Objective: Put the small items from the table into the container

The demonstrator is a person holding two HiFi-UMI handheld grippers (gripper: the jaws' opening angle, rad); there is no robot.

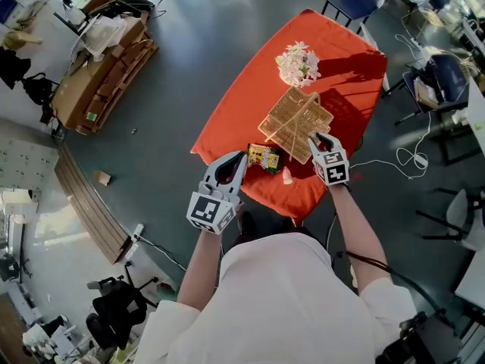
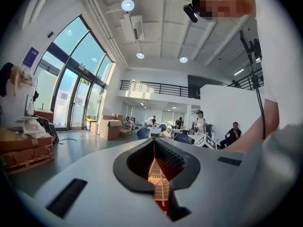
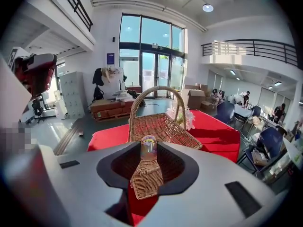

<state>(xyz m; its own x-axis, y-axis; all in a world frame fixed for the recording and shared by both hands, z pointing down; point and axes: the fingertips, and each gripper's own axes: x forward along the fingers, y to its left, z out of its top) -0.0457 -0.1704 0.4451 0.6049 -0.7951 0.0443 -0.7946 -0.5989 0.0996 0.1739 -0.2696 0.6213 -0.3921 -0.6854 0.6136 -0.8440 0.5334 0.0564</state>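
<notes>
Over near corner of basket [image 3: 163,126]: my right gripper [image 3: 148,143] clamped on small shiny item [image 3: 148,149], not yet dropped in. Just beside basket: yellow packet [image 1: 264,158], small pink item [image 1: 287,176], both outstanding. My left gripper [image 2: 154,144]: jaws together, empty.

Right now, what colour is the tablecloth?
Red tablecloth; clearest in the head view.
</notes>
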